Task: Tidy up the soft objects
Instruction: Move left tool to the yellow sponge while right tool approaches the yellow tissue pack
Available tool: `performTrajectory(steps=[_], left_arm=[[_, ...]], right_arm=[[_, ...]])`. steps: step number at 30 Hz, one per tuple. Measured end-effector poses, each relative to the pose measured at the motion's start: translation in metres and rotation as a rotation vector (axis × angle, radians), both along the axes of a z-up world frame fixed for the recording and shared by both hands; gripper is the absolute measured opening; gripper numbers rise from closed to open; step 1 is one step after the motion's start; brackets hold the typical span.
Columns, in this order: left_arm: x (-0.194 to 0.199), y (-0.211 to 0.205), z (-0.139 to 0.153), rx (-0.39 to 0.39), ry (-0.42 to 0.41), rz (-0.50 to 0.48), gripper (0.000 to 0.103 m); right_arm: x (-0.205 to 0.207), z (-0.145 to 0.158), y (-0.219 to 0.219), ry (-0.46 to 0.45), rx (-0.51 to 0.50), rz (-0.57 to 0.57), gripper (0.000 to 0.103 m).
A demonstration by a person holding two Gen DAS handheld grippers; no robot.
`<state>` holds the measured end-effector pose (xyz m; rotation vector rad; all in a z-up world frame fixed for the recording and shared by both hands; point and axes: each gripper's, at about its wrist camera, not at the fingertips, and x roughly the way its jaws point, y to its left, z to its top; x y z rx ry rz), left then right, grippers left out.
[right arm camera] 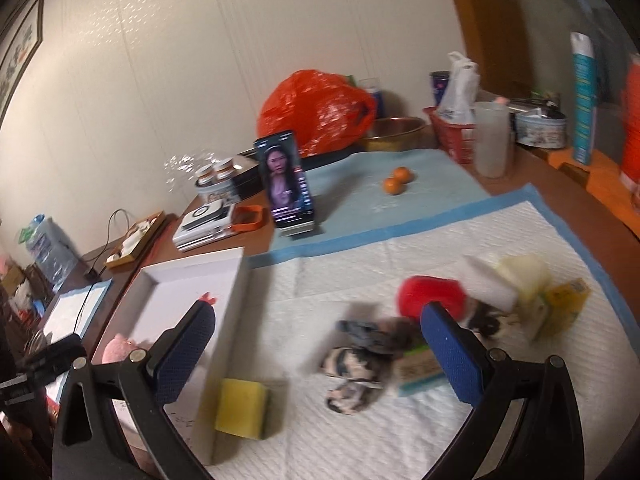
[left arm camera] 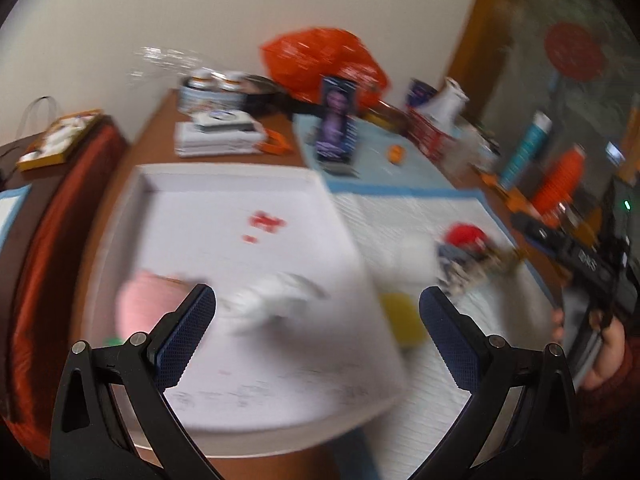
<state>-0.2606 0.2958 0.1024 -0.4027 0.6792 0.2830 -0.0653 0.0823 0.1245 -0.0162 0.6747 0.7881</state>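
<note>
A white shallow box (left arm camera: 224, 184) (right arm camera: 236, 280) lies at the left of the white pad (right arm camera: 400, 248). In it are a pink soft thing (left arm camera: 144, 304) (right arm camera: 118, 346) and a white soft thing (left arm camera: 272, 300). My left gripper (left arm camera: 318, 316) is open above the box, empty. My right gripper (right arm camera: 316, 338) is open above the pad, empty. On the pad lie a yellow sponge (right arm camera: 240, 408) (left arm camera: 402, 316), patterned cloth pieces (right arm camera: 356, 364), a red soft thing (right arm camera: 432, 294) (left arm camera: 464, 234), a white block (right arm camera: 490, 282) and a yellow packet (right arm camera: 564, 304).
At the back stand a phone on a stand (right arm camera: 286, 182), two oranges (right arm camera: 396, 180), an orange bag (right arm camera: 316, 108), a brass bowl (right arm camera: 394, 132), a red basket (right arm camera: 454, 136) and a plastic cup (right arm camera: 492, 140). Stacked white items (right arm camera: 204, 226) sit left of the phone.
</note>
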Motion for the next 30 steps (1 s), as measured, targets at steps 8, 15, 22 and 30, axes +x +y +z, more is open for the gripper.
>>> performTrajectory(steps=[8, 15, 22, 30], left_arm=[[0.056, -0.071, -0.018, -0.070, 0.051, -0.168, 0.103], [0.077, -0.105, -0.039, -0.212, 0.090, -0.129, 0.103], [0.075, -0.114, -0.070, -0.246, 0.187, 0.015, 0.102], [0.083, -0.107, -0.072, -0.118, 0.225, 0.183, 0.102]], right_arm=[[0.027, -0.002, -0.059, 0.018, 0.043, -0.040, 0.103], [0.064, -0.008, -0.102, 0.063, 0.059, -0.034, 0.103], [0.101, -0.011, -0.136, 0.102, 0.086, -0.029, 0.103], [0.119, -0.019, -0.148, 0.135, 0.097, 0.012, 0.103]])
